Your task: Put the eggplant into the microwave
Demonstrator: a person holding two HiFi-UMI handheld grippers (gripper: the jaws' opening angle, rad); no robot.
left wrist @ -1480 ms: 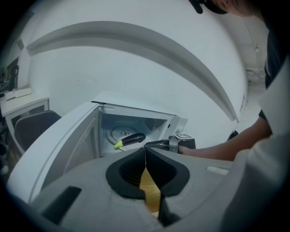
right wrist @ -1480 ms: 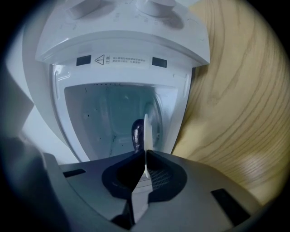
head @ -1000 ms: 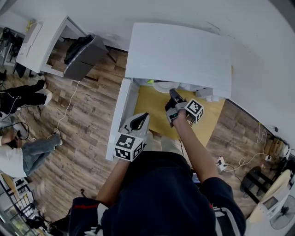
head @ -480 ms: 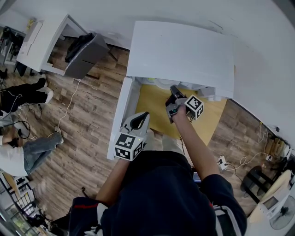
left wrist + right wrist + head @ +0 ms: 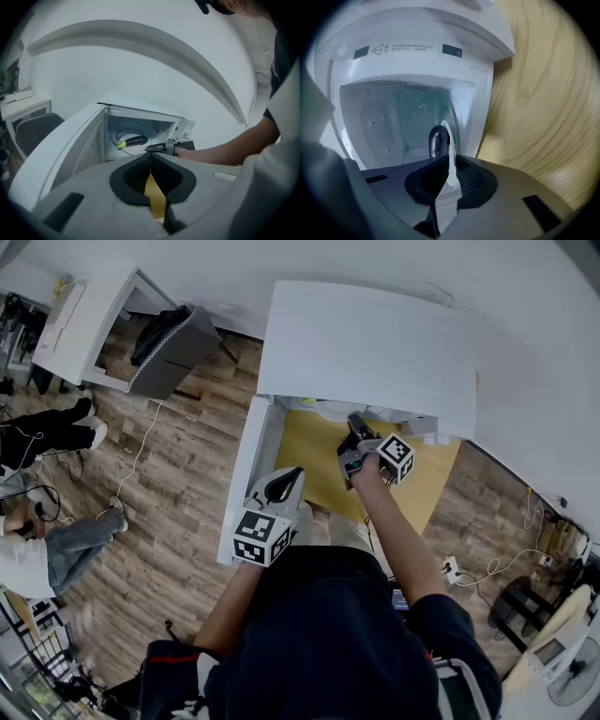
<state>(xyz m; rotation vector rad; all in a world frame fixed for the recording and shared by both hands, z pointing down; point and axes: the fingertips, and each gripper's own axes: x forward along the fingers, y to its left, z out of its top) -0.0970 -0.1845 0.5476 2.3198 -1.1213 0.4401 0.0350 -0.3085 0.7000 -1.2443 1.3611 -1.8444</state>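
The dark purple eggplant (image 5: 133, 140) with its green stem lies on a white plate (image 5: 124, 146) inside the open white microwave (image 5: 370, 348). In the right gripper view the eggplant (image 5: 437, 140) sits just past the plate's rim (image 5: 451, 154). My right gripper (image 5: 147, 149) reaches into the opening, rolled on its side, jaws shut on the rim of the plate (image 5: 330, 412). The right gripper (image 5: 444, 163) does not touch the eggplant. My left gripper (image 5: 150, 156) hangs back in front of the microwave, shut and empty. In the head view the left gripper (image 5: 292, 474) is beside the open door (image 5: 246, 474).
The microwave stands on a yellow wooden table (image 5: 314, 465) against a white wall, with its door swung out to the left. On the wooden floor to the left are a white desk (image 5: 94, 324), a dark chair (image 5: 169, 352) and seated people (image 5: 37, 549). A power strip (image 5: 450, 570) lies at the right.
The right gripper has edged slightly nearer the microwave's opening. The left gripper has kept still.
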